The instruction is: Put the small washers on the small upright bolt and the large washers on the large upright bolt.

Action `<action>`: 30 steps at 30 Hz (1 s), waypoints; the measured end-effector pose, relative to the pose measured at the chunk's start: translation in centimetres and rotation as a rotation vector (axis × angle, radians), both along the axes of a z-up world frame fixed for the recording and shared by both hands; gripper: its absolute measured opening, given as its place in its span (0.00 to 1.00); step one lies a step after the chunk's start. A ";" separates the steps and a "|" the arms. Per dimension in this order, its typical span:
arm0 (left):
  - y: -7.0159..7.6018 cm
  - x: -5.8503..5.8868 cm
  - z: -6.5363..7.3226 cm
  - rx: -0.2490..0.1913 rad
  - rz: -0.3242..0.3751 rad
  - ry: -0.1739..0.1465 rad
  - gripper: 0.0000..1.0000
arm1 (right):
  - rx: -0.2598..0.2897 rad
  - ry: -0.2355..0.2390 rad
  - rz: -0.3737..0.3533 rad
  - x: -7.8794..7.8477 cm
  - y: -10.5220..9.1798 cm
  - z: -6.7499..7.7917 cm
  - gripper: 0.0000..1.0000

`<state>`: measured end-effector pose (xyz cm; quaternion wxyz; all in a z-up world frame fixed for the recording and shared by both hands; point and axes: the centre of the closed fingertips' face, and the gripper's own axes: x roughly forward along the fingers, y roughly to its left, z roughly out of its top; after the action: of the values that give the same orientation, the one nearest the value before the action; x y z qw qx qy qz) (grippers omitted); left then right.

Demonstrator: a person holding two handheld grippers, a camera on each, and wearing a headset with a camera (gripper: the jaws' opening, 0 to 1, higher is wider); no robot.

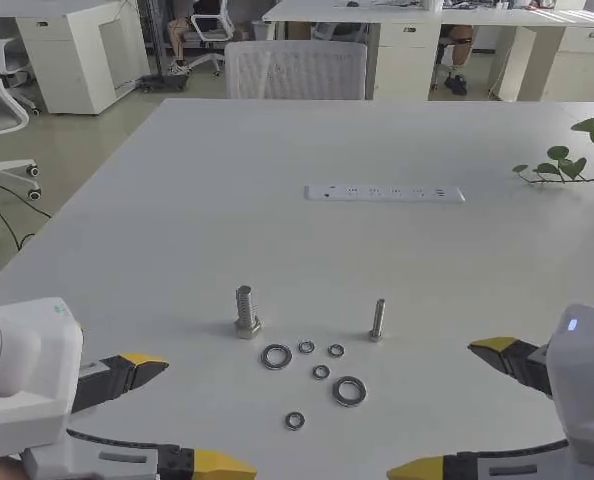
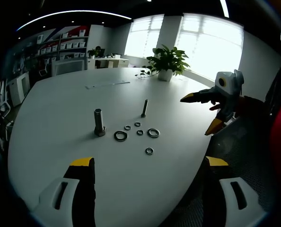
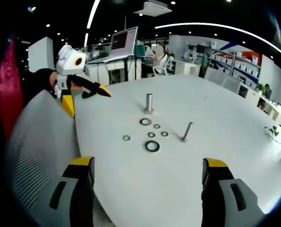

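Note:
A large upright bolt (image 1: 245, 312) (image 2: 99, 123) (image 3: 149, 103) and a thinner small upright bolt (image 1: 377, 320) (image 2: 144, 108) (image 3: 186, 132) stand on the white table (image 1: 277, 180). In front of them lie two large washers (image 1: 276, 356) (image 1: 349, 390) and several small washers (image 1: 321, 372) (image 2: 140, 132) (image 3: 151, 135), all flat on the table. My left gripper (image 1: 182, 415) (image 2: 149, 163) is open at the near left, short of the washers. My right gripper (image 1: 455, 408) (image 3: 148, 163) is open at the near right. Neither holds anything.
A white power strip (image 1: 385, 193) lies farther back in the middle of the table. Plant leaves (image 1: 577, 160) reach in at the right edge. A white chair (image 1: 295, 70) stands at the far side. The table's near edge runs just under both grippers.

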<state>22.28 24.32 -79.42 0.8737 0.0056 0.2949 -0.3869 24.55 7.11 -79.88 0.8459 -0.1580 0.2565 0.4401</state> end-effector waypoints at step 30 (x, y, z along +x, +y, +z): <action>-0.1 0.4 0.1 0.006 -0.010 0.001 0.94 | -0.006 0.007 0.005 -0.1 0.1 -0.2 0.95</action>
<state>22.71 24.23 -79.34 0.8715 0.0097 0.2965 -0.3905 24.42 7.21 -80.12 0.8434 -0.1597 0.2606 0.4419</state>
